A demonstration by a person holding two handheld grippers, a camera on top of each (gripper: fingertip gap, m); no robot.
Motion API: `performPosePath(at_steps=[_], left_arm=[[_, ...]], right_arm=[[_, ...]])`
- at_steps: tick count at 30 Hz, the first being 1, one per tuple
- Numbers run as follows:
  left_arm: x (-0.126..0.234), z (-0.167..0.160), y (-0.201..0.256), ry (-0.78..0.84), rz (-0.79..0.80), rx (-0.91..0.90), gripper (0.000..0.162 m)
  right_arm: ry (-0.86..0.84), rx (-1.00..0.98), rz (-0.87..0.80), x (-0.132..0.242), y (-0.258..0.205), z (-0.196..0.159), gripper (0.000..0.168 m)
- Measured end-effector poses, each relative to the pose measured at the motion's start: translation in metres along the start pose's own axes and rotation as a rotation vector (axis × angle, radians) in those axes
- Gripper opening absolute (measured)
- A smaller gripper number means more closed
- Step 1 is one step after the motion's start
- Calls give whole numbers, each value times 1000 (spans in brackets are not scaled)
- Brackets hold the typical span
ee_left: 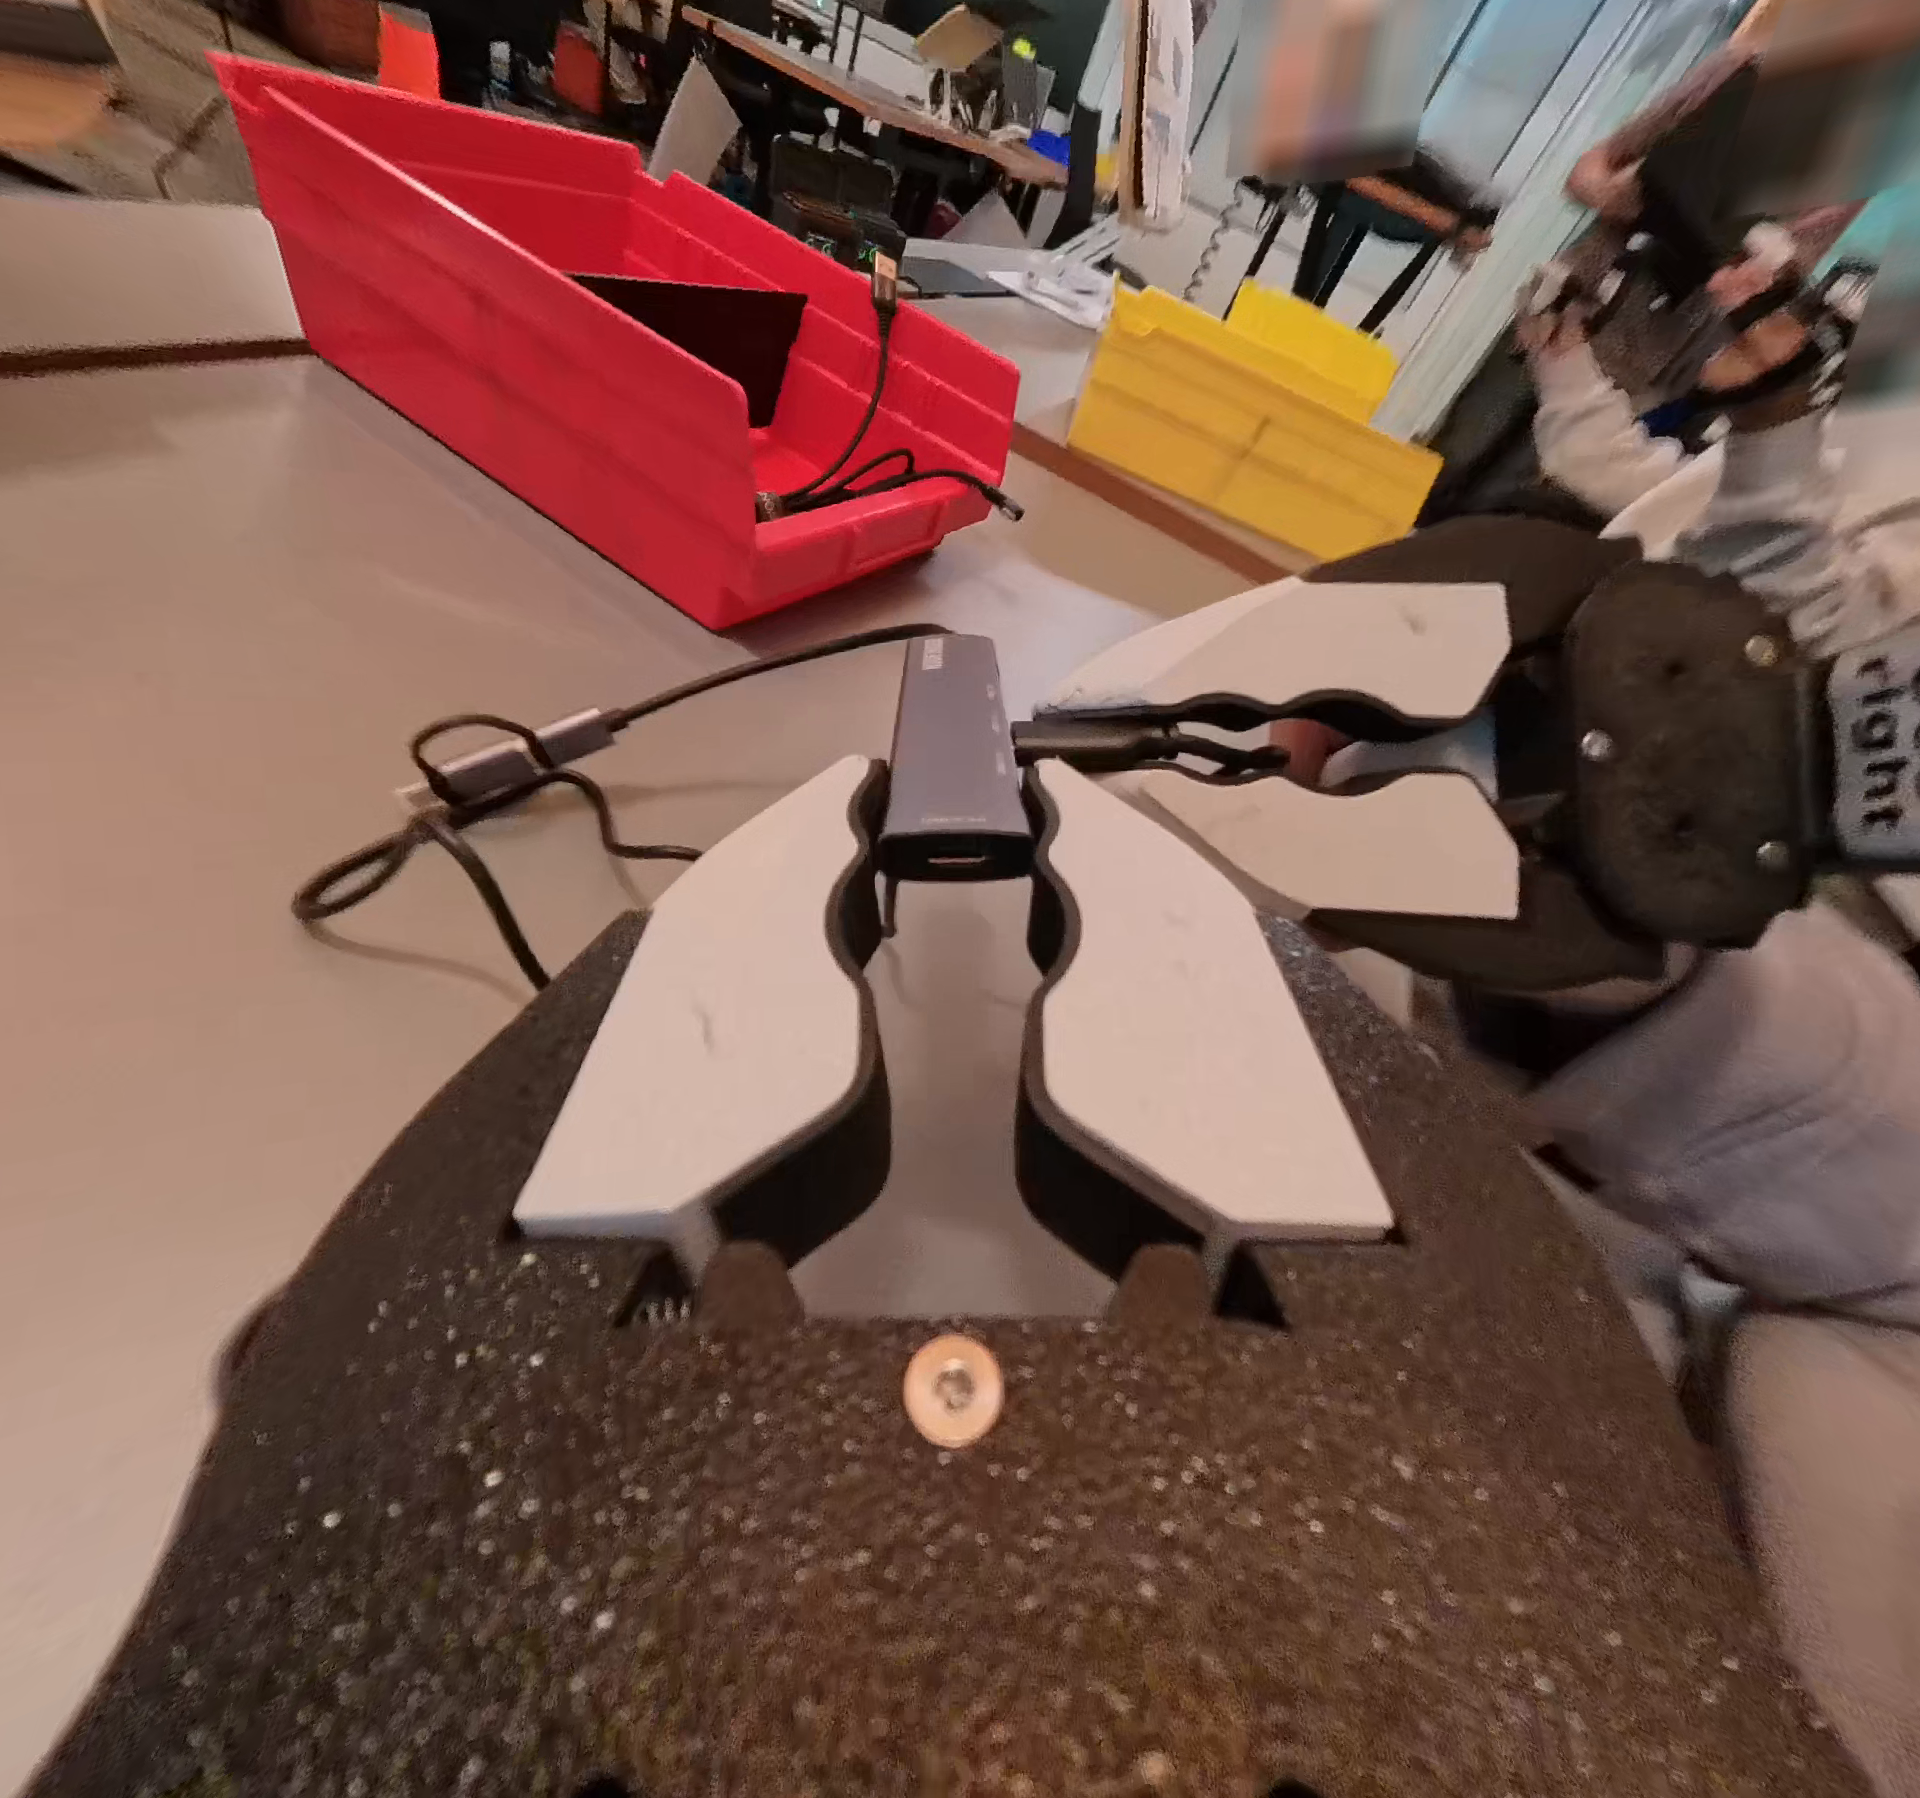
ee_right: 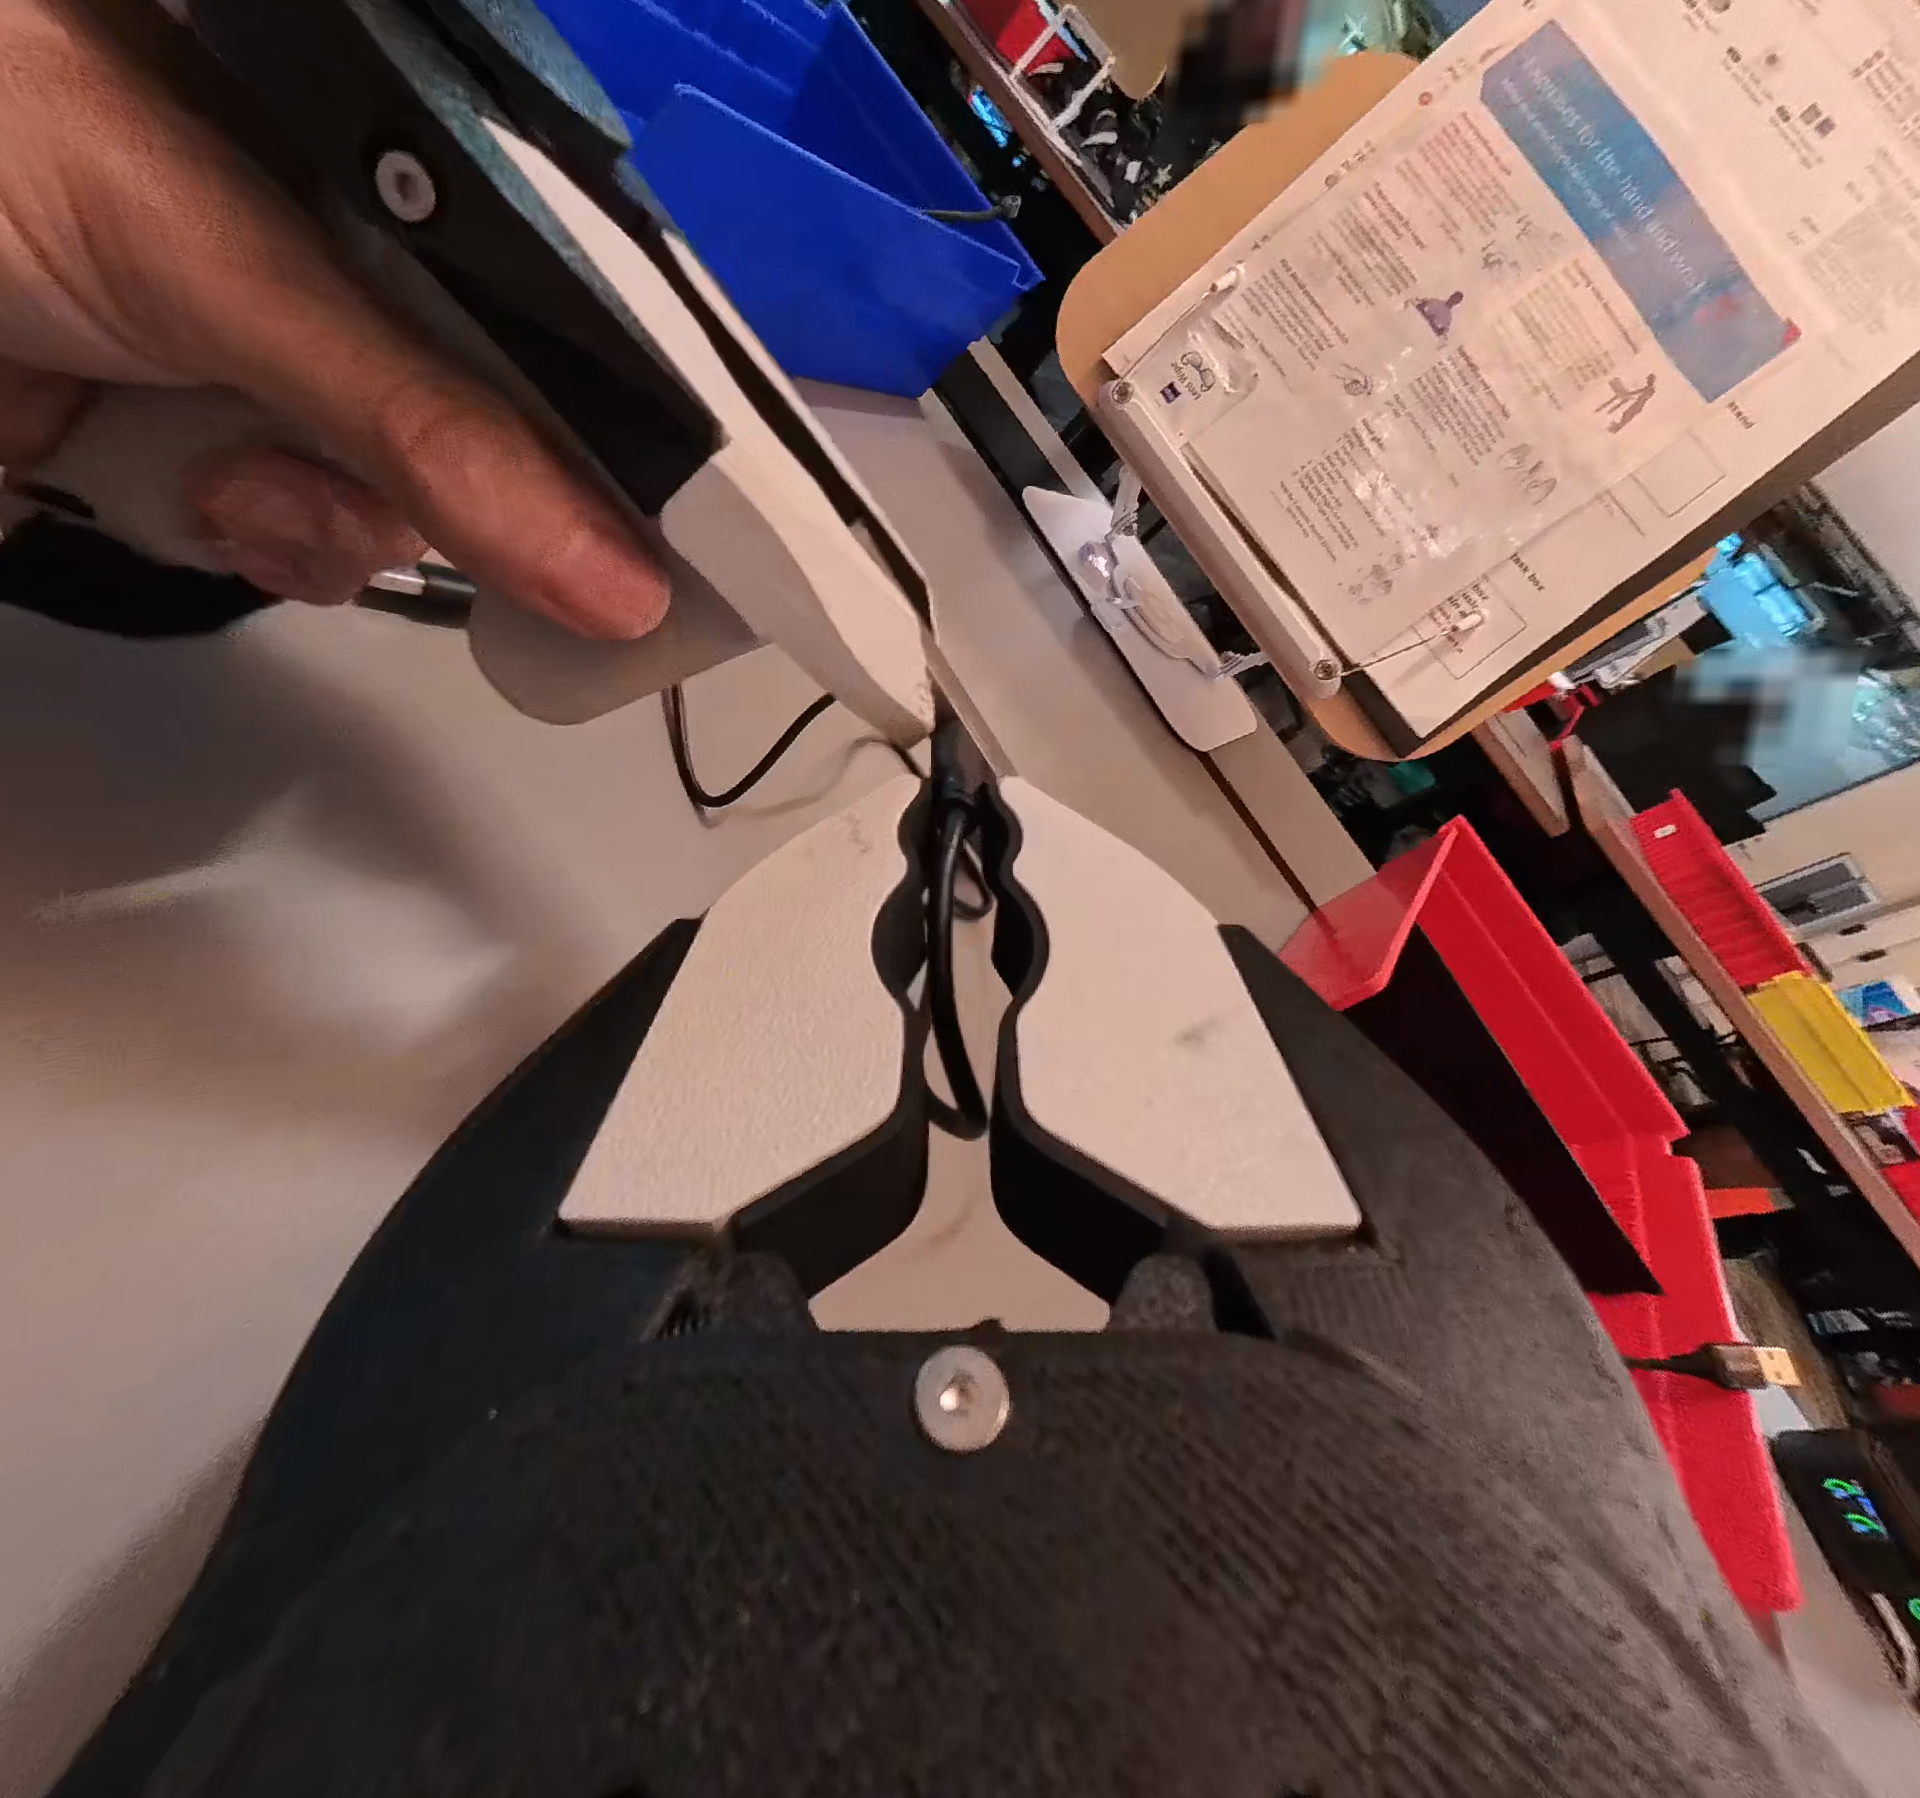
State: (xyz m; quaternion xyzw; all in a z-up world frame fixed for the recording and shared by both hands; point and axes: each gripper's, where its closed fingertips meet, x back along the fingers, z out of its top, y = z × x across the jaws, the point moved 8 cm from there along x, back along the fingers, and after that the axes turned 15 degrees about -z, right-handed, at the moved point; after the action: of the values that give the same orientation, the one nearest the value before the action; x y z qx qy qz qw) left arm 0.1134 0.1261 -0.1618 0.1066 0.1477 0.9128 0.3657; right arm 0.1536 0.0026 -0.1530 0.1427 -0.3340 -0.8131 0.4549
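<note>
My left gripper (ee_left: 951,792) is shut on a dark grey USB hub (ee_left: 945,720) and holds it by its near end just above the grey table (ee_left: 208,605). The hub's black cable (ee_left: 748,673) runs left to grey adapters (ee_left: 499,772) lying on the table. My right gripper (ee_left: 1055,738) comes in from the right, shut on a black plug (ee_left: 1091,740) whose tip is at the hub's right side. In the right wrist view the right gripper (ee_right: 958,798) pinches the plug's black cable (ee_right: 945,969), and the left gripper (ee_right: 831,605) with a hand (ee_right: 260,314) is at upper left.
A red bin (ee_left: 499,314) with a black divider and loose cables stands behind the hub. A yellow bin (ee_left: 1247,418) is at the back right. A blue bin (ee_right: 810,190) and a board with printed sheets (ee_right: 1507,294) stand past the table edge. A person is far right. My left and right fingertips are right by each other.
</note>
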Motion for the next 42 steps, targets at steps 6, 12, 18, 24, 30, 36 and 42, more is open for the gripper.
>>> performPosePath(at_steps=[6,12,18,24,30,36,42], left_arm=[[0,0,2,-27,117,-180,24],[2,5,12,10,218,-452,24],[6,3,15,91,220,-528,24],[11,2,13,117,294,-559,24],[16,2,12,192,364,-582,24],[24,4,13,229,433,-566,24],[21,10,21,168,436,-635,24]], right_arm=[[-48,-341,94,-1,2,-3,24],[-59,-767,187,-4,8,-11,25],[40,-698,151,-1,4,-2,15],[67,-763,156,-3,4,-2,10],[108,-826,131,-10,1,5,8],[126,-882,135,-16,-2,13,7],[119,-792,119,-5,3,16,6]])
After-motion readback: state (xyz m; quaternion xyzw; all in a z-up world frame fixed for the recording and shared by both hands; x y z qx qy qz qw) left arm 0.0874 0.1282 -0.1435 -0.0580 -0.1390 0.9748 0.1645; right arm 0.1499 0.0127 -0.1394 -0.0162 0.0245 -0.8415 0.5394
